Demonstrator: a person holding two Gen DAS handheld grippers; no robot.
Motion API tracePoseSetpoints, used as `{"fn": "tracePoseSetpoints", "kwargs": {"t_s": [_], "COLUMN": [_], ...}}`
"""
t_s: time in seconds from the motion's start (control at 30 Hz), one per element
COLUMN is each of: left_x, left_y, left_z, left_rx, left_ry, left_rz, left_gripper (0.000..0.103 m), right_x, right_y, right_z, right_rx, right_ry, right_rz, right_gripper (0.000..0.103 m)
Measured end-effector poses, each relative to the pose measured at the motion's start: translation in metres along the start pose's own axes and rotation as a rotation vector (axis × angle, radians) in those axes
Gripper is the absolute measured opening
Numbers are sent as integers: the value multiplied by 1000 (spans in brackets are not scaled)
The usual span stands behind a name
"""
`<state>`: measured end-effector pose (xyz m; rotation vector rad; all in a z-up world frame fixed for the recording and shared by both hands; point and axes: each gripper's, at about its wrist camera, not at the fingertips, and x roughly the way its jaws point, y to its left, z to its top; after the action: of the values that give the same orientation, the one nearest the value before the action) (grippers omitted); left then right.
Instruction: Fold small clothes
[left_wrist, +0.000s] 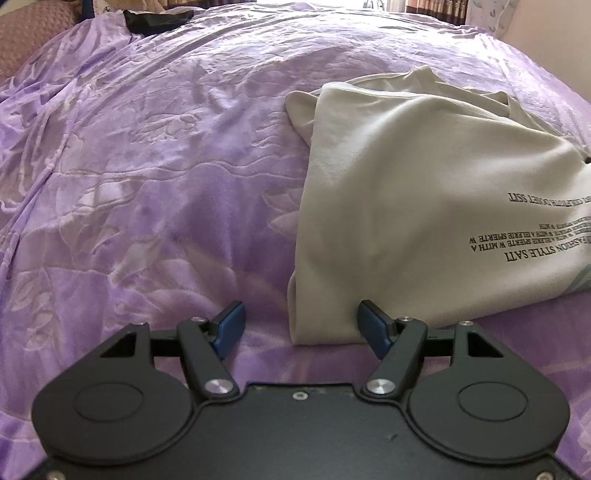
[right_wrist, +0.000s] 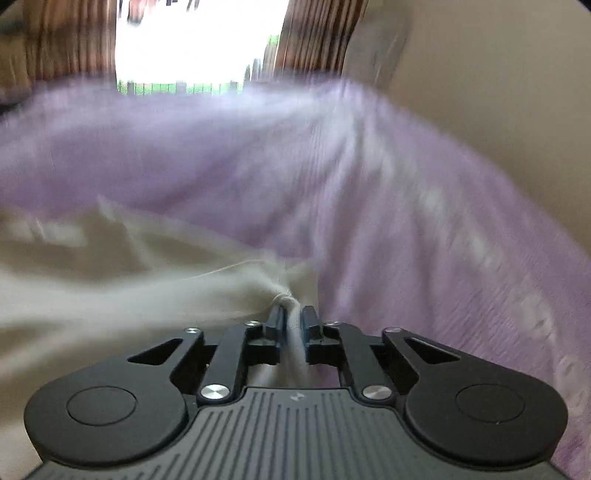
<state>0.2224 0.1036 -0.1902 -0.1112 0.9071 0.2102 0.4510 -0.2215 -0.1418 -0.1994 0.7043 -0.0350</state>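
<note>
A cream T-shirt with black printed text lies partly folded on the purple bedspread, right of centre in the left wrist view. My left gripper is open, its fingers straddling the shirt's near left corner just above the bed. In the blurred right wrist view my right gripper is shut on a bunched edge of the same cream T-shirt, with the cloth stretching away to the left.
A dark garment lies at the far edge of the bed. A pink pillow sits at the far left. A bright window with curtains and a beige wall stand beyond the bed.
</note>
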Motion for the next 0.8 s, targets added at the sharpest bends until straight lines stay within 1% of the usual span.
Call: {"fn": "tracePoseSetpoints", "kwargs": {"t_s": [0.03, 0.07, 0.1, 0.13, 0.17, 0.2, 0.23, 0.27, 0.3, 0.33, 0.4, 0.43, 0.47, 0.5, 0.53, 0.57, 0.63, 0.67, 0.7, 0.73, 0.77, 0.8], "left_x": [-2, -6, -12, -19, -28, -34, -38, -39, -39, -36, -27, -20, -14, -8, -1, 3, 8, 9, 7, 2, -7, -19], "left_y": [1, 1, 2, 4, 6, 8, 11, 14, 16, 18, 21, 23, 22, 22, 19, 16, 8, 4, 2, 3, 6, 12], "left_z": [1, 2, 4, 4, 4, 4, 3, 2, 2, 2, 3, 4, 5, 7, 9, 11, 13, 16, 18, 21, 23, 25], "left_rx": [-3, -13, -26, -40, -52, -60, -73, -83, -94, -109, -149, -178, -205, -222, -224, -216, -195, -182, -173, -186, -218, -242], "left_ry": [4, 8, 5, -9, -31, -45, -51, -45, -35, -20, 6, 18, 31, 40, 47, 47, 33, 31, 30, 24, -3, -42], "left_rz": [0, 1, 4, 12, 15, 13, 7, -2, -16, -32, -92, -128, -153, -163, -152, -138, -126, -115, -106, -97, -105, -110], "left_gripper": [71, 70, 69, 69, 69, 69, 69, 69, 69, 69, 69, 69, 69, 69, 69, 69, 60, 51, 4, 4, 4, 4], "right_x": [-4, -10, -25, -38, -54, -69, -84, -96, -106, -116, -125, -127, -126, -124, -120, -114, -107, -101, -98, -95, -93, -92], "right_y": [2, 0, -6, -14, -25, -38, -53, -64, -78, -93, -114, -124, -127, -127, -125, -120, -113, -108, -105, -100, -96, -92], "right_z": [1, 2, 1, 0, -2, -7, -13, -20, -30, -46, -70, -88, -94, -104, -114, -115, -123, -124, -124, -123, -120, -115], "right_rx": [-63, -96, -99, -77, -46, -6, 36, 68, 108, 154, 224, 260, 265, 255, 245, 248, 265, 266, 265, 264, 252, 238], "right_ry": [-7, -17, -44, -69, -88, -97, -96, -86, -68, -50, -25, -17, -11, 3, 26, 42, 59, 58, 49, 37, 42, 72], "right_rz": [0, -12, -12, 8, 48, 101, 161, 194, 216, 243, 283, 305, 319, 334, 352, 369, 430, 438, 431, 418, 407, 401], "right_gripper": [17, 19, 37, 51, 53, 54, 54, 54, 58, 64, 74, 74, 74, 74, 74, 74, 74, 75, 76, 54, 23, 6]}}
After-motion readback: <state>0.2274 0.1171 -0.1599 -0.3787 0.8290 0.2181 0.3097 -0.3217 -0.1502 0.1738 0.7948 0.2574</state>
